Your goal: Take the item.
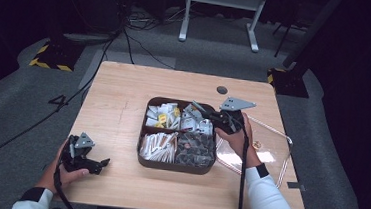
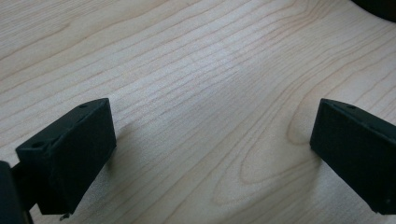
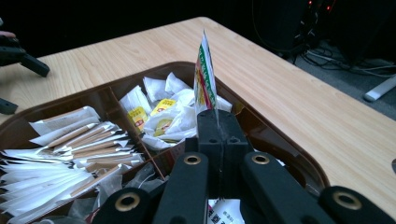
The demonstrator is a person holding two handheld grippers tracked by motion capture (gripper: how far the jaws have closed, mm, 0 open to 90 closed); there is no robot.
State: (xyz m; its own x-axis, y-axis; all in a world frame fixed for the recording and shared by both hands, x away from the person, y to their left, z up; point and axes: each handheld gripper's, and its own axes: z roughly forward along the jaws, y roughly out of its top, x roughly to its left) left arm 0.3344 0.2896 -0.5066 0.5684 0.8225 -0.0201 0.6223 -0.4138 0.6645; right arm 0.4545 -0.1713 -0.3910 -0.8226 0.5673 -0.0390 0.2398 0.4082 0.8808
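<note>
- Pale wooden table (image 1: 124, 94) with visible grain stands on grey carpet, dark floor and cables beyond it.
- Nearest the person, the left gripper (image 1: 99, 165) rests low on the bare wood at the table's near left corner, its two black jaws spread wide with nothing between them, seen close in the left gripper view (image 2: 212, 140).
- Mid-table sits a dark brown four-compartment plastic tray (image 1: 142, 146), holding white paper-wrapped sticks, white and yellow sachets and dark packets.
- Over the tray's far right compartment, the right gripper (image 1: 197, 106) is clenched on a thin flat sachet with a red, green and white edge (image 3: 204, 77), which stands upright out of the pinched tips, clear of the pile below.
- Just right of the tray lies a clear plastic sheet with a pale rim (image 1: 270, 151), under the right forearm.
</note>
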